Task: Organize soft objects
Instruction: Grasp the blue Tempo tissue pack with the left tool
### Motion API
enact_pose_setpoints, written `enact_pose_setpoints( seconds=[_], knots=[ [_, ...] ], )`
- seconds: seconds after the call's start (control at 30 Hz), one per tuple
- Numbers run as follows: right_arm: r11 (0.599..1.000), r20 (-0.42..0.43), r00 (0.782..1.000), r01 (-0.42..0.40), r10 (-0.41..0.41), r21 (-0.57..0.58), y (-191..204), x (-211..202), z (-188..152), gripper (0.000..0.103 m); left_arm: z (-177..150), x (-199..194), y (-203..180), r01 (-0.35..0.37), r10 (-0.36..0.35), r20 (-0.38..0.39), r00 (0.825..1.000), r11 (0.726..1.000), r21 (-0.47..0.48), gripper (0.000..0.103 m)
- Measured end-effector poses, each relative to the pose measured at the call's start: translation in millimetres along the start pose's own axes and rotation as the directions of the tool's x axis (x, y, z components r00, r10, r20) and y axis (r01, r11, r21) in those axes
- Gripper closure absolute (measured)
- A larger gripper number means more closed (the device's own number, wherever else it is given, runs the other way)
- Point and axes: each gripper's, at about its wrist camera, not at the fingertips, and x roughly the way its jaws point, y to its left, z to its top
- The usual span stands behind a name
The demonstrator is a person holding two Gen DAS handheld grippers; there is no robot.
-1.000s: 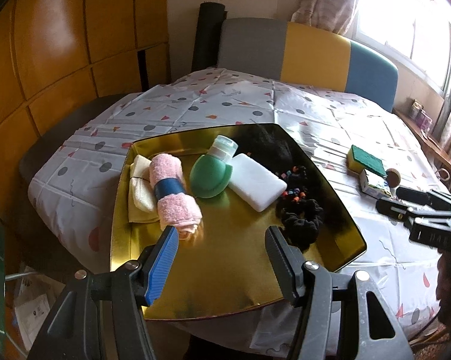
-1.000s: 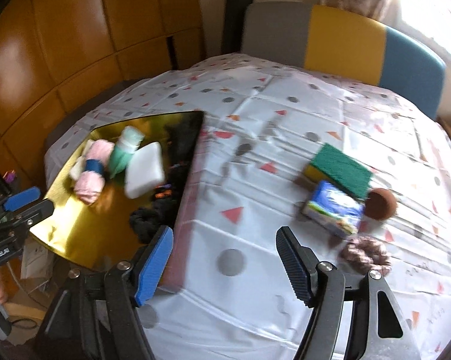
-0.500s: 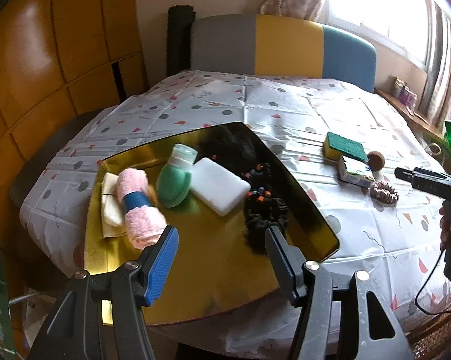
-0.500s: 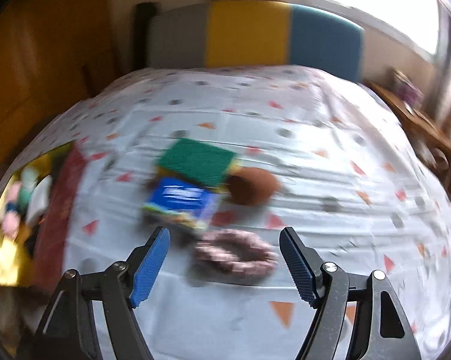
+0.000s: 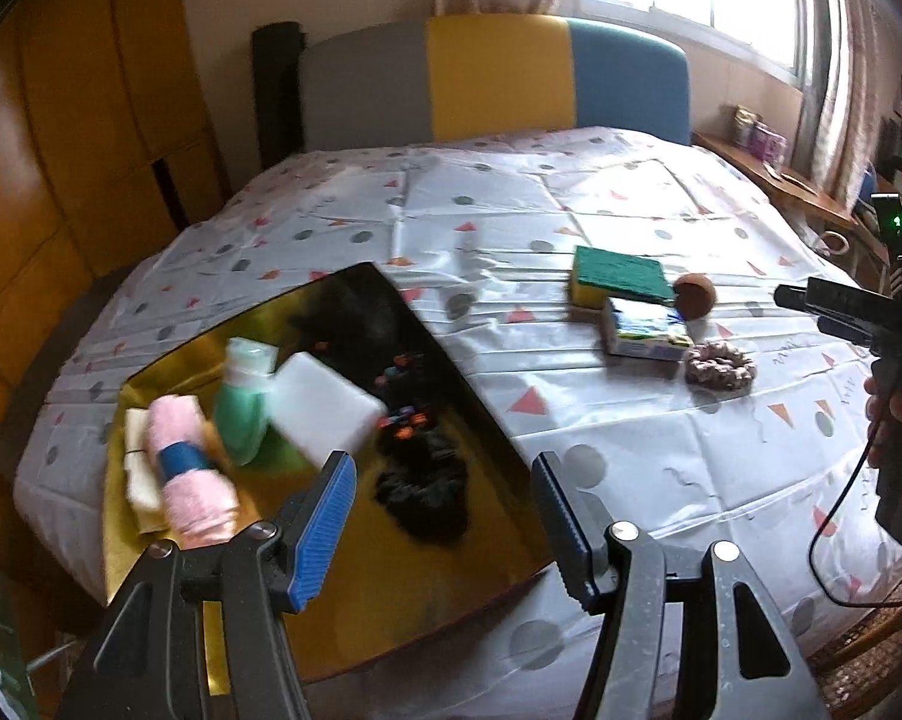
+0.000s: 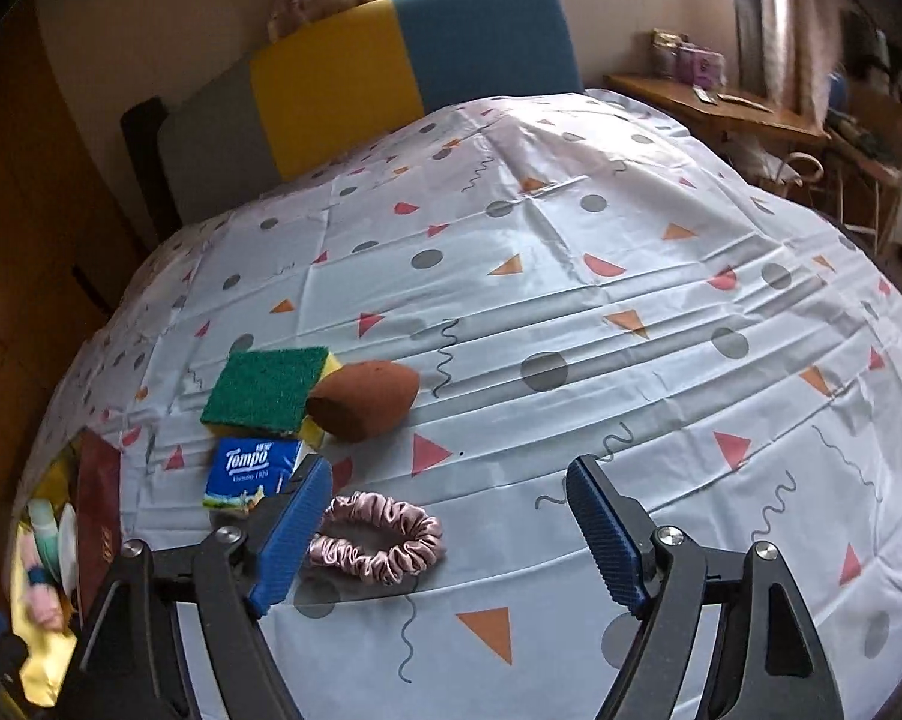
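Note:
A gold tray (image 5: 354, 600) on the table's left holds a rolled pink towel (image 5: 189, 468), a green squeeze bottle (image 5: 243, 396), a white sponge block (image 5: 324, 408) and black hair ties (image 5: 423, 480). My left gripper (image 5: 444, 504) hangs open above the tray's near edge, empty. On the cloth to the right lie a green-and-yellow scouring sponge (image 6: 264, 387), a brown puff (image 6: 363, 399), a blue tissue pack (image 6: 252, 471) and a pink satin scrunchie (image 6: 378, 537). My right gripper (image 6: 451, 531) hovers over the scrunchie, its jaws opening; the scrunchie lies between them by the left finger, untouched by the pads.
A patterned white tablecloth (image 6: 571, 312) covers the round table. A grey, yellow and blue chair back (image 5: 493, 78) stands at the far side. Wood panelling (image 5: 60, 120) is on the left, a wooden shelf (image 6: 715, 102) under the window on the right.
My right gripper swung right from the tray's edge to above the scrunchie and spread its jaws wider. The left gripper drifted right along the tray, jaws unchanged.

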Motion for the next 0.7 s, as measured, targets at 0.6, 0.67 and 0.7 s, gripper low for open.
enact_pose_setpoints(
  seconds=[0.6,0.67,0.7],
  knots=[
    [0.994,-0.028,0.998,-0.045,0.048,0.099,-13,-1,2,0.019,64,95,-98,0.221,-0.217,-0.162,0.963,0.975,0.005,0.017],
    [0.993,-0.029,0.998,-0.055,0.059,0.108,-14,-1,2,0.019,71,112,-111,0.240,-0.235,-0.177,0.956,0.971,0.004,0.017],
    [0.992,-0.029,0.998,-0.055,0.059,0.114,-15,-1,2,0.019,73,118,-116,0.242,-0.237,-0.178,0.955,0.970,0.010,0.017]
  ],
)
